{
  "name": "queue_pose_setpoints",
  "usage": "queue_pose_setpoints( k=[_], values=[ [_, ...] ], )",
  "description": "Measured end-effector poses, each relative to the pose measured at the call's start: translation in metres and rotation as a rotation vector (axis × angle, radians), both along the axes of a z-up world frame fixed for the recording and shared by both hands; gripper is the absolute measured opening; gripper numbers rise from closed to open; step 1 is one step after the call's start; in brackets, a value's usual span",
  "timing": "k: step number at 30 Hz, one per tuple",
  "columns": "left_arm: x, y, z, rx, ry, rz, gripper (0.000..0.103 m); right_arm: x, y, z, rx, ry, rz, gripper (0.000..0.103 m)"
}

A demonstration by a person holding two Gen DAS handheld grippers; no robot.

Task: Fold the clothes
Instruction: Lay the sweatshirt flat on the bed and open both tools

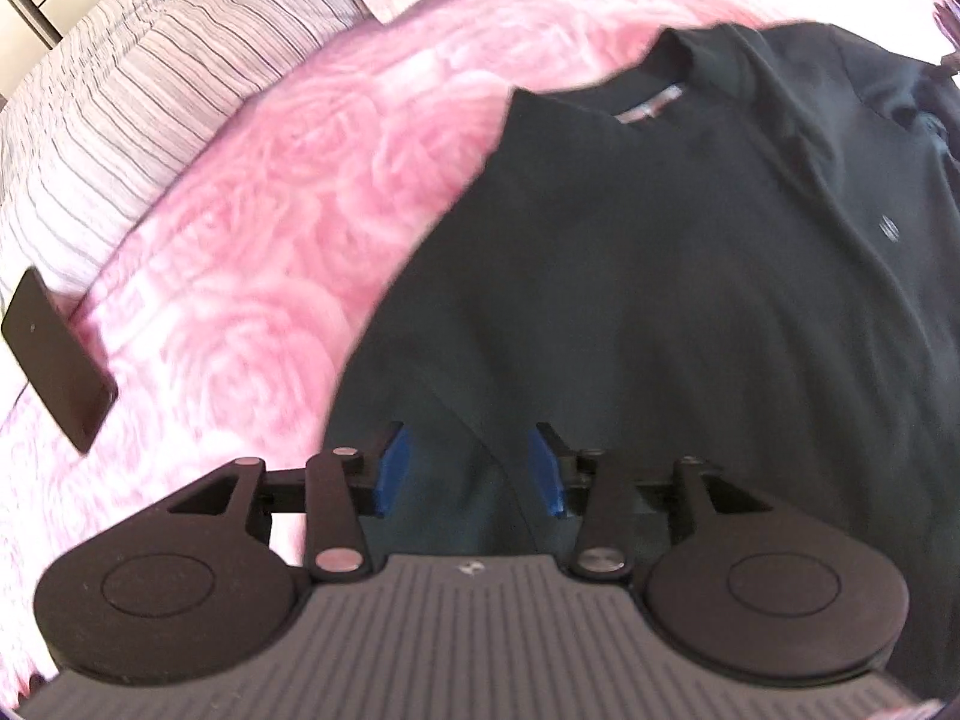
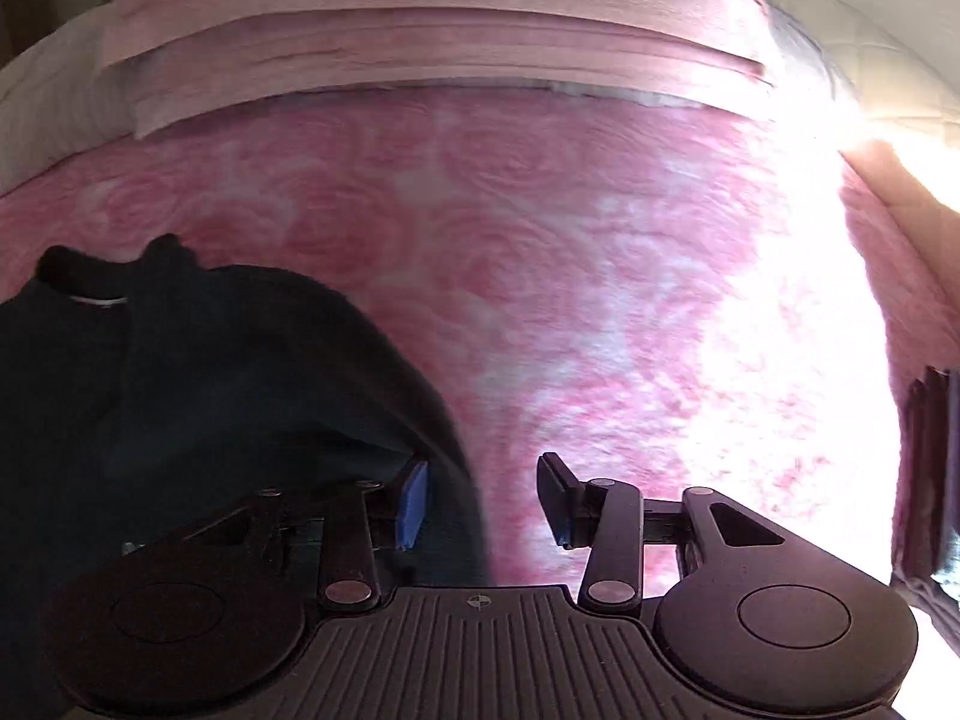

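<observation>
A dark polo shirt (image 1: 660,252) lies flat on a pink rose-patterned bedspread (image 1: 270,252), collar and white neck label away from me. My left gripper (image 1: 471,468) hovers over the shirt's lower left part, its blue pads (image 1: 393,468) apart and only cloth lying beneath them. In the right wrist view the same shirt (image 2: 210,390) fills the lower left. My right gripper (image 2: 485,504) stands open over the shirt's right edge, the left pad above dark cloth and the right pad above the bedspread (image 2: 570,300).
A black phone (image 1: 57,360) lies on the bed at the far left, beside a striped pillow (image 1: 150,90). A folded pink blanket (image 2: 420,42) lies across the head of the bed. A dark object (image 2: 927,480) sits at the right edge, near strong glare.
</observation>
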State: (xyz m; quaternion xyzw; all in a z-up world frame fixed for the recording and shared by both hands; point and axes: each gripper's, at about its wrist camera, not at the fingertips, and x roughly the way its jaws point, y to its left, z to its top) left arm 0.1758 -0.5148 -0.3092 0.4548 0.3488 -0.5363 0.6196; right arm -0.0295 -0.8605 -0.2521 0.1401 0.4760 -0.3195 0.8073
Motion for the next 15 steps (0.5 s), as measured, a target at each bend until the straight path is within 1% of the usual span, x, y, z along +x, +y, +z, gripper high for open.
queue_pose_setpoints(
  k=[1,2,5,8,10,12,13,15],
  values=[
    [0.004,-0.007,-0.004,-0.001,-0.003,-0.003,0.044,0.001,0.003,-0.005,0.008,0.001,0.015,0.066],
    [0.007,-0.014,-0.008,-0.002,-0.007,-0.007,0.045,0.001,0.006,-0.01,0.015,0.002,0.029,0.068],
    [0.021,-0.032,-0.028,0.014,-0.013,-0.005,0.046,-0.002,0.011,-0.029,0.037,0.035,0.056,0.068],
    [0.038,-0.04,-0.041,0.012,0.02,0.045,0.054,-0.027,0.001,-0.05,0.071,0.055,0.024,0.068],
    [0.045,-0.041,-0.042,-0.003,0.051,0.071,0.046,-0.038,-0.009,-0.054,0.118,0.065,0.008,0.068],
    [0.044,-0.038,-0.038,-0.011,0.032,0.044,0.022,-0.043,-0.021,-0.055,0.167,0.075,0.017,0.068],
    [0.045,-0.037,-0.035,-0.012,0.011,0.053,0.015,-0.042,-0.026,-0.051,0.149,0.084,0.03,0.068],
    [0.052,-0.036,-0.031,-0.011,-0.018,0.093,0.013,-0.038,-0.032,-0.038,0.03,0.099,0.038,0.068]
  ],
)
